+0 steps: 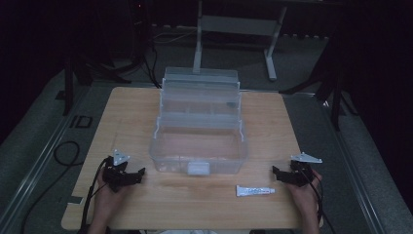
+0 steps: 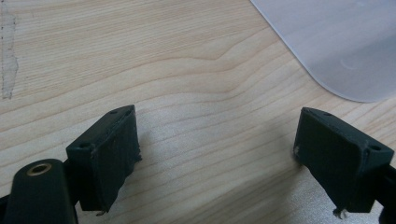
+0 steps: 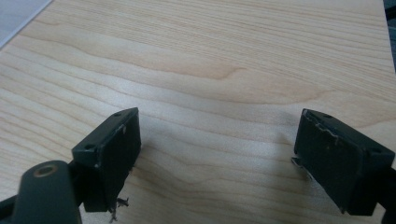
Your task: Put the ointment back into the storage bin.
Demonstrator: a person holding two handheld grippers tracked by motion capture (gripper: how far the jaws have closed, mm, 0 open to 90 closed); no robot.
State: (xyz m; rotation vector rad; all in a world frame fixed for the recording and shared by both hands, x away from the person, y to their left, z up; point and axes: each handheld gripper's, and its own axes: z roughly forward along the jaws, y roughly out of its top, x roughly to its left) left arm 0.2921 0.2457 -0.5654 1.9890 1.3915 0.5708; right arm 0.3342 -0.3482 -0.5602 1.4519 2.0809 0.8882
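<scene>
A clear plastic organiser box (image 1: 199, 134) stands open in the middle of the wooden table (image 1: 126, 107), its tiered trays raised toward the back. A small white tube (image 1: 254, 190) lies flat in front of the box's right corner. My left gripper (image 1: 130, 176) rests near the table's front left, open, with bare wood between its jaws (image 2: 217, 154); a corner of the clear box (image 2: 345, 42) shows at the upper right of the left gripper view. Over at the front right, my right gripper (image 1: 281, 174) rests open, a short way right of the tube, nothing between its jaws (image 3: 217, 154).
A white latch (image 1: 198, 168) sits on the box's front wall. Black cables (image 1: 65, 153) trail off the table's left side onto the floor. A grey desk frame (image 1: 234, 29) stands behind the table.
</scene>
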